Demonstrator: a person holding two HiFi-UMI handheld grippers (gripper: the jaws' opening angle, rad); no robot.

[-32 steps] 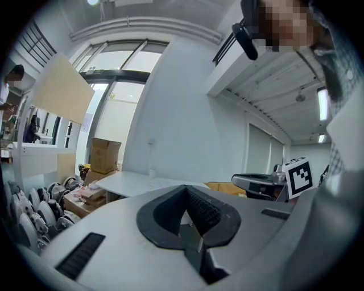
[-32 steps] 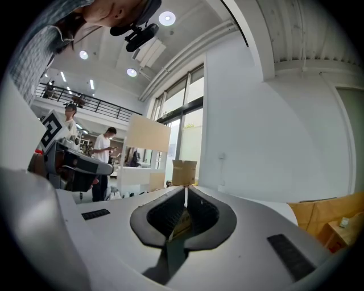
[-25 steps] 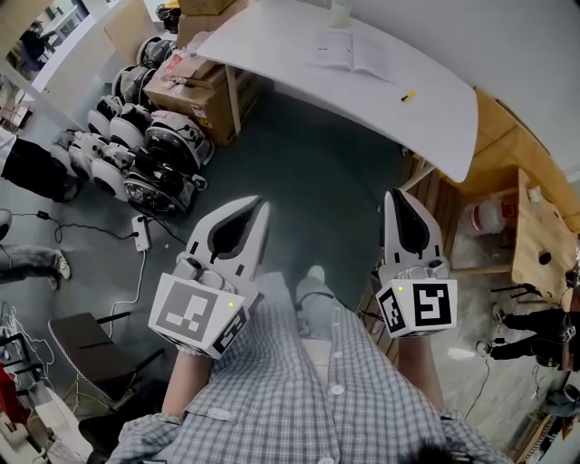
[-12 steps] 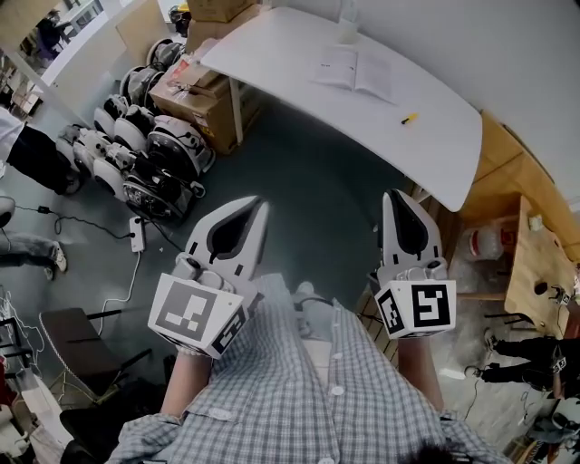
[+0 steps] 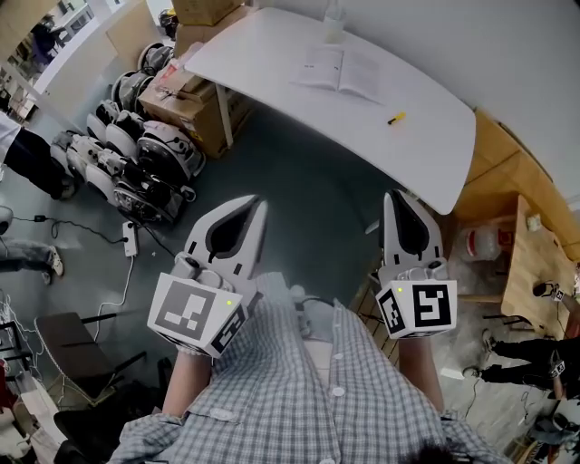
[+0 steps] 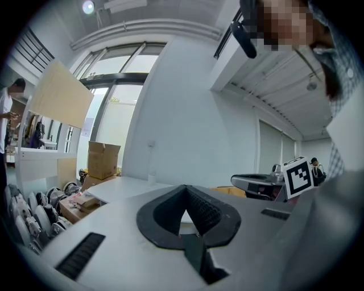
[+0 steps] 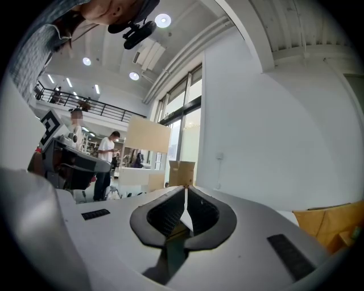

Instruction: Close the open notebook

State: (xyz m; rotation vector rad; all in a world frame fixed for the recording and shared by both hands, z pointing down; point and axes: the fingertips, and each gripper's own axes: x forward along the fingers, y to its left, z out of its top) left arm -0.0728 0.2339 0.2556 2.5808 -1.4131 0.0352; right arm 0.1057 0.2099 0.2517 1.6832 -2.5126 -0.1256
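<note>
The open notebook (image 5: 340, 71) lies flat on the white table (image 5: 426, 136) at the far end of the head view, pages up. A yellow pen (image 5: 396, 118) lies to its right and a clear bottle (image 5: 333, 20) stands behind it. My left gripper (image 5: 261, 205) and right gripper (image 5: 395, 194) are held side by side over the grey floor, well short of the table, both pointing at it. Each is shut with nothing in it. In the left gripper view the left gripper (image 6: 185, 187) has its tips together, and the table (image 6: 122, 186) shows beyond it. The right gripper (image 7: 186, 188) likewise has its tips together.
Cardboard boxes (image 5: 195, 86) sit under the table's left end. A row of black-and-white machines (image 5: 136, 163) lines the floor at left, with cables and a chair (image 5: 82, 349) nearer. Wooden furniture (image 5: 535, 236) stands at right. People stand at both edges.
The table and notebook have drawn a little nearer and lower in the head view as I walk toward them. Both grippers keep their place in front of me, still shut.
</note>
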